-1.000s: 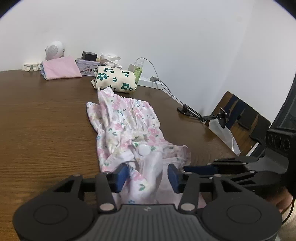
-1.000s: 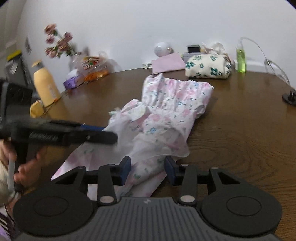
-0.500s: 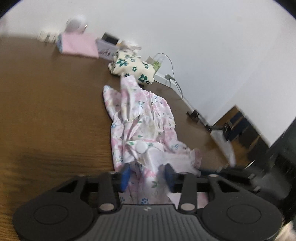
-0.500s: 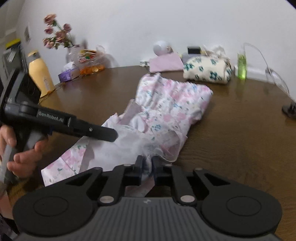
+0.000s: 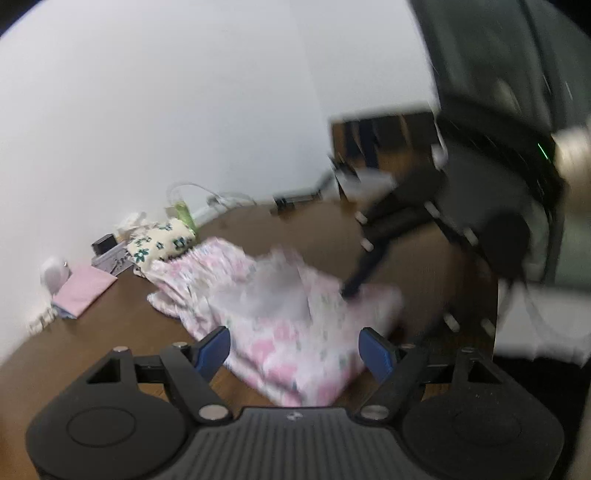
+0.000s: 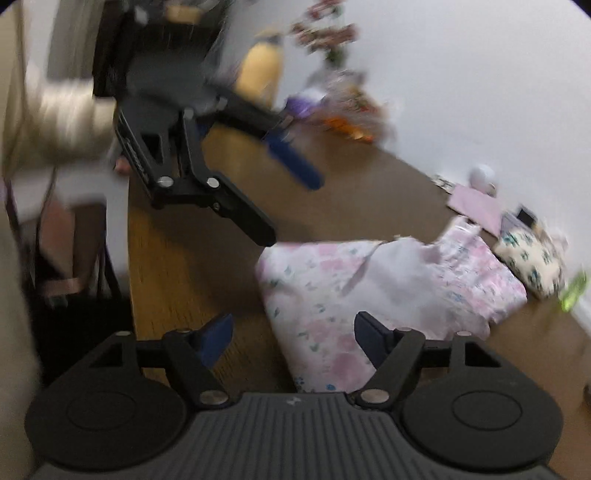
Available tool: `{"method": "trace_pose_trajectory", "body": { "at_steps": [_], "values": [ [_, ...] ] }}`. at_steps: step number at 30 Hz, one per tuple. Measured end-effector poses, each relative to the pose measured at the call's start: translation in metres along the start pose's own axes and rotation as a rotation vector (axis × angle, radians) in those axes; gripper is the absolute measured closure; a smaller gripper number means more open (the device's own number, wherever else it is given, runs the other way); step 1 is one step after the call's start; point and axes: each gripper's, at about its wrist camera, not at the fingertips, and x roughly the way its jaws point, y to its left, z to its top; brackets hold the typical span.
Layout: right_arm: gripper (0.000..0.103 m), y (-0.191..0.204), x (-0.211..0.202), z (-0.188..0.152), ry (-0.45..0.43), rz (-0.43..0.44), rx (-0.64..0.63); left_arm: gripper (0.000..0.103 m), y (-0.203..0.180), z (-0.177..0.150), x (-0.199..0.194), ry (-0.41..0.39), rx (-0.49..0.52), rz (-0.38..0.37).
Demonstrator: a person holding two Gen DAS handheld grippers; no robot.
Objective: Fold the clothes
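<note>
A pink floral garment (image 5: 280, 314) lies in a loose, partly doubled heap on the brown wooden table (image 5: 110, 332). My left gripper (image 5: 294, 349) is open, its blue pads wide apart over the garment's near end, holding nothing. In the right wrist view the same garment (image 6: 369, 288) runs away to the right, and my right gripper (image 6: 293, 338) is open above its near corner. The left gripper (image 6: 290, 208) also shows there at upper left, jaws spread, just off the cloth's edge. One of the right gripper's fingers (image 5: 364, 266) points down at the garment. Both views are motion-blurred.
A folded cream floral garment (image 5: 162, 240) and a folded pink cloth (image 5: 83, 291) sit by the wall with a green bottle (image 5: 183, 214). A yellow bottle (image 6: 258, 70) and flowers (image 6: 325, 33) stand at the far end. The table edge (image 6: 129, 258) and a person's sleeve (image 6: 59, 122) are left.
Both grippers have opened and let go of the garment, the right one from fully shut. Both cameras swung sharply, and the garment now lies flatter with its near end laid over.
</note>
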Motion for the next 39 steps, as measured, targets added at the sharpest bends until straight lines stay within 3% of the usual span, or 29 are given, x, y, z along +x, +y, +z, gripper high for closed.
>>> {"method": "trace_pose_trajectory", "body": {
  "at_steps": [3, 5, 6, 7, 8, 9, 13, 18, 19, 21, 22, 24, 25, 26, 28, 31, 36, 39],
  "values": [
    [0.041, -0.009, 0.014, -0.001, 0.043, 0.015, 0.001, 0.027, -0.002, -0.004, 0.002, 0.009, 0.053, -0.053],
    [0.058, -0.015, 0.023, -0.002, 0.072, 0.024, 0.002, 0.027, -0.001, -0.005, 0.006, -0.009, 0.070, -0.087],
    [0.061, -0.022, 0.024, -0.002, 0.074, 0.035, 0.013, 0.027, 0.000, -0.006, 0.010, -0.007, 0.073, -0.091],
    [0.071, -0.030, 0.024, -0.002, 0.069, 0.057, 0.034, 0.027, 0.002, -0.006, 0.015, -0.004, 0.076, -0.095],
    [0.089, -0.037, 0.024, -0.002, 0.064, 0.079, 0.056, 0.027, 0.001, -0.006, 0.018, -0.008, 0.100, -0.092],
    [0.097, -0.046, 0.024, -0.001, 0.066, 0.111, 0.092, 0.027, 0.001, -0.005, 0.021, -0.012, 0.126, -0.088],
    [0.099, -0.063, 0.021, 0.003, 0.102, 0.221, 0.126, 0.027, -0.010, -0.005, 0.034, -0.039, 0.282, -0.069],
    [0.100, -0.072, 0.008, 0.010, 0.091, 0.398, 0.181, 0.028, -0.013, -0.007, 0.042, -0.014, 0.333, -0.148],
    [0.100, -0.073, 0.004, 0.010, 0.087, 0.429, 0.193, 0.032, -0.015, -0.008, 0.041, -0.020, 0.347, -0.162],
    [0.100, -0.074, -0.004, 0.010, 0.084, 0.455, 0.207, 0.062, -0.017, -0.010, 0.041, -0.010, 0.337, -0.171],
    [0.100, -0.074, -0.006, 0.010, 0.084, 0.446, 0.206, 0.090, -0.014, -0.010, 0.044, 0.012, 0.301, -0.178],
    [0.097, -0.072, -0.012, 0.010, 0.085, 0.429, 0.206, 0.094, -0.005, -0.007, 0.047, 0.024, 0.215, -0.195],
    [0.080, -0.072, -0.015, 0.010, 0.085, 0.420, 0.205, 0.094, -0.001, -0.006, 0.048, 0.030, 0.172, -0.203],
    [0.039, -0.069, -0.021, 0.009, 0.078, 0.372, 0.201, 0.095, 0.004, -0.005, 0.049, 0.036, 0.129, -0.211],
    [0.006, -0.059, -0.035, 0.001, 0.025, 0.314, 0.177, 0.095, 0.010, -0.003, 0.045, 0.029, 0.018, -0.228],
    [0.006, -0.041, -0.048, -0.017, -0.050, 0.242, 0.167, 0.095, 0.023, -0.001, 0.041, 0.038, -0.185, -0.292],
    [0.006, -0.007, -0.045, -0.030, -0.117, 0.037, 0.005, 0.096, 0.038, 0.001, 0.032, 0.062, -0.389, -0.406],
    [0.015, -0.001, -0.037, -0.033, -0.157, 0.063, 0.017, 0.096, 0.039, -0.005, 0.020, 0.060, -0.462, -0.476]
  ]
}}
